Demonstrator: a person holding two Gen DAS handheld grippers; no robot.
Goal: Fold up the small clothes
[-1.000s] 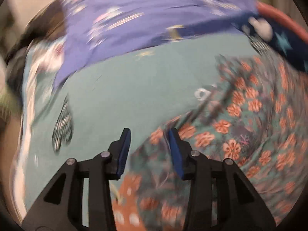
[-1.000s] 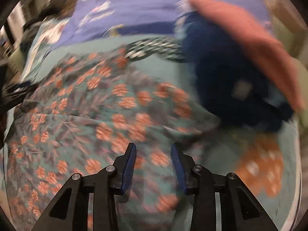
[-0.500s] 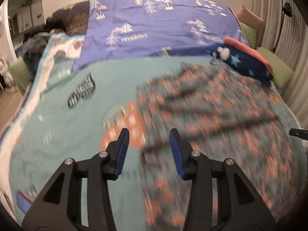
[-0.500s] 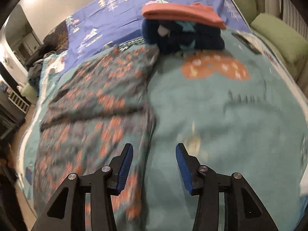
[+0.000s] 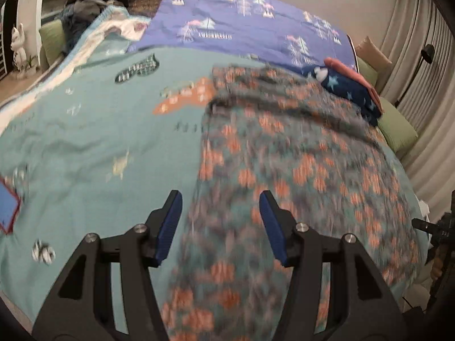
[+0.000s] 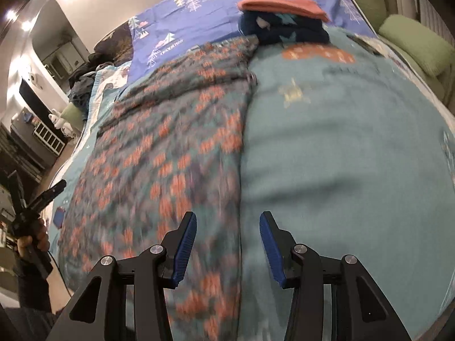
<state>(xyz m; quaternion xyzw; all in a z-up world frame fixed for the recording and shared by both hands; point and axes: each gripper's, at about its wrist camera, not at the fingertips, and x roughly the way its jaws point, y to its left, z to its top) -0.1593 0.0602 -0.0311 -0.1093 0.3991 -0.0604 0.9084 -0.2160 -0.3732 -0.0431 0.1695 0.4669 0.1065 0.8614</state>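
a grey-teal garment with orange flowers (image 5: 284,170) lies spread flat on the teal blanket of the bed (image 5: 85,142), its far end near a folded stack of navy star-print and coral clothes (image 6: 284,20). the left gripper (image 5: 219,221) hovers over the garment's left edge, its jaws opening with nothing pinched. the right gripper (image 6: 227,244) hangs over the garment's right edge, jaws apart and empty. a purple tree-print sheet (image 5: 241,28) lies beyond.

The spread garment (image 5: 298,153) is grey-teal with orange flowers, lying on a teal blanket (image 5: 85,147). Far off, a purple sheet (image 5: 241,28) shows tree prints; a coral piece (image 6: 281,5) tops navy starred cloth (image 5: 349,91).
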